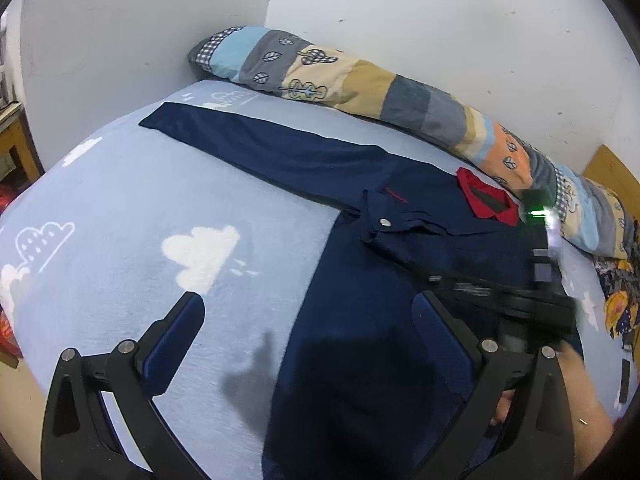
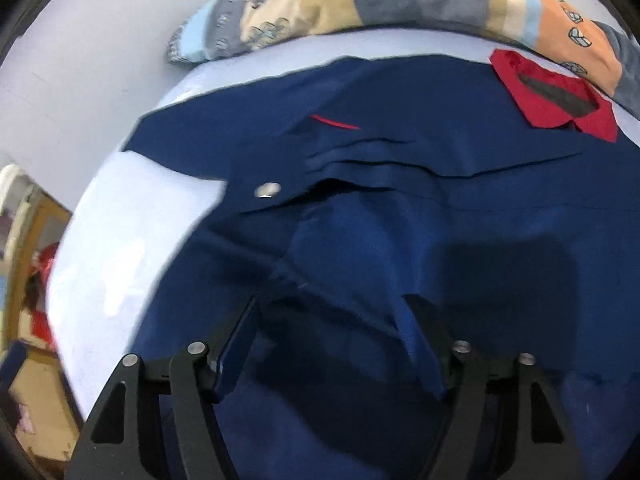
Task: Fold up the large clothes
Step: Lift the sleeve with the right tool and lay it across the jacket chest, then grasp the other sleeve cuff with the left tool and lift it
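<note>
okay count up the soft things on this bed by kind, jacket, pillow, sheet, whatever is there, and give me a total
Navy jacket with red collar: 1
Long patchwork pillow along the wall: 1
Light blue cloud-print sheet: 1
Dark patterned cloth at the right edge, kind unclear: 1
Total: 4

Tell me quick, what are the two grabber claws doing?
Left gripper: open, holding nothing, above the navy jacket.
Right gripper: open, over the jacket, gripping nothing.
</note>
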{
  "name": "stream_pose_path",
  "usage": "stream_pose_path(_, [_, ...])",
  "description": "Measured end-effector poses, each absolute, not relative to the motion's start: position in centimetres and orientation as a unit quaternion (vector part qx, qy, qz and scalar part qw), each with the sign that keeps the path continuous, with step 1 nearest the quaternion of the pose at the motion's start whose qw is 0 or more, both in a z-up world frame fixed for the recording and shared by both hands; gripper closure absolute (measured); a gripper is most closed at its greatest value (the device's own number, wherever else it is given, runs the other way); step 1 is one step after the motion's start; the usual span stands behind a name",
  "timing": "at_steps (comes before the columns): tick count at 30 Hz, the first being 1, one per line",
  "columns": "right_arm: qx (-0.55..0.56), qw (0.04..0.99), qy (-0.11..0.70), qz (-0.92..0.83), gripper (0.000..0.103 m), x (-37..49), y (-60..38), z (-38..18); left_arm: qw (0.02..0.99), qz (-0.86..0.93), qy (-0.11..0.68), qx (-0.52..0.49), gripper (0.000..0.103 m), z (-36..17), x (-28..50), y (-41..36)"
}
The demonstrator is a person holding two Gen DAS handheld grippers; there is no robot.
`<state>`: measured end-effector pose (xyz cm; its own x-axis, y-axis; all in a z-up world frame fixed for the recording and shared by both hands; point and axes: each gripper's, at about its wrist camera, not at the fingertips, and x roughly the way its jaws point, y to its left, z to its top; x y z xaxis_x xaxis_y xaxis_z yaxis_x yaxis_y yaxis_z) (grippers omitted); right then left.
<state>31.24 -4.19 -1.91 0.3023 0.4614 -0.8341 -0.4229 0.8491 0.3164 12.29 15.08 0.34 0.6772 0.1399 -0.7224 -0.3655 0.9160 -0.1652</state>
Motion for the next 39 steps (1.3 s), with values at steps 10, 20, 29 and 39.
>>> stream_pose_path(10, [0.027, 0.852, 0.430, 0.298, 0.032, 20.5, -14.5, 7.6, 0.894, 0.160, 0.387, -0.157, 0.000, -0.5, 12.5, 16.7])
stream_pose_path(20, [0.043, 0.887, 0.404, 0.222, 0.033, 23.2, -20.7, 6.2, 0.886, 0.156, 0.377, -0.219, 0.000, 1.3, 18.6, 23.6])
stream_pose_path(29, [0.025, 0.896, 0.371, 0.241, 0.032, 22.2, -22.4, 7.7, 0.830, 0.131, 0.369, -0.397, 0.029, -4.1, 28.3, 41.2])
stream_pose_path(39, [0.046, 0.890, 0.389, 0.232, 0.032, 23.3, -22.6, 5.8, 0.781, 0.134, 0.271, -0.546, 0.046, -12.3, 31.5, 52.1])
